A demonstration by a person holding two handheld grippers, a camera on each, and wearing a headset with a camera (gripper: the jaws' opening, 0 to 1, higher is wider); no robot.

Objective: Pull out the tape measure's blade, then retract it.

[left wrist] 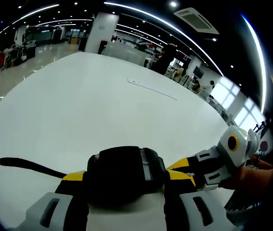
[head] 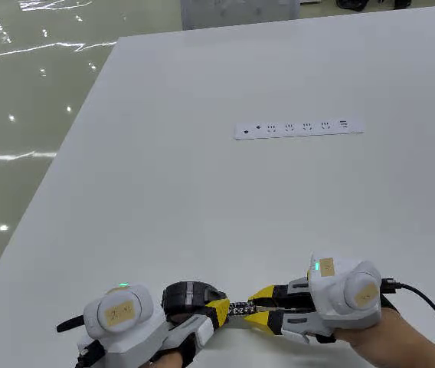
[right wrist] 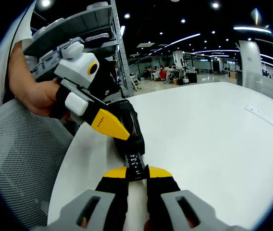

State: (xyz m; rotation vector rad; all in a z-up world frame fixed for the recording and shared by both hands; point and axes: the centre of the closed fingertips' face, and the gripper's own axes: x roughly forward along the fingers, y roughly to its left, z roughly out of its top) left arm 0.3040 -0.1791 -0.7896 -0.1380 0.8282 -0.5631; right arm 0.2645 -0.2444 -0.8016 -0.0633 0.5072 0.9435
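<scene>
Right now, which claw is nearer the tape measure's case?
Left. The left claw is clamped around the case. The right claw pinches the blade a short way out from it.

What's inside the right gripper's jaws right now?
The tape measure's blade, a short numbered stretch out of the black case. The right gripper covers the blade's tip.

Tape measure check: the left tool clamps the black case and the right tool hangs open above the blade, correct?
No. The right tool is shut on the blade, not open above it; the right gripper view shows that. The left tool does clamp the black case.
</scene>
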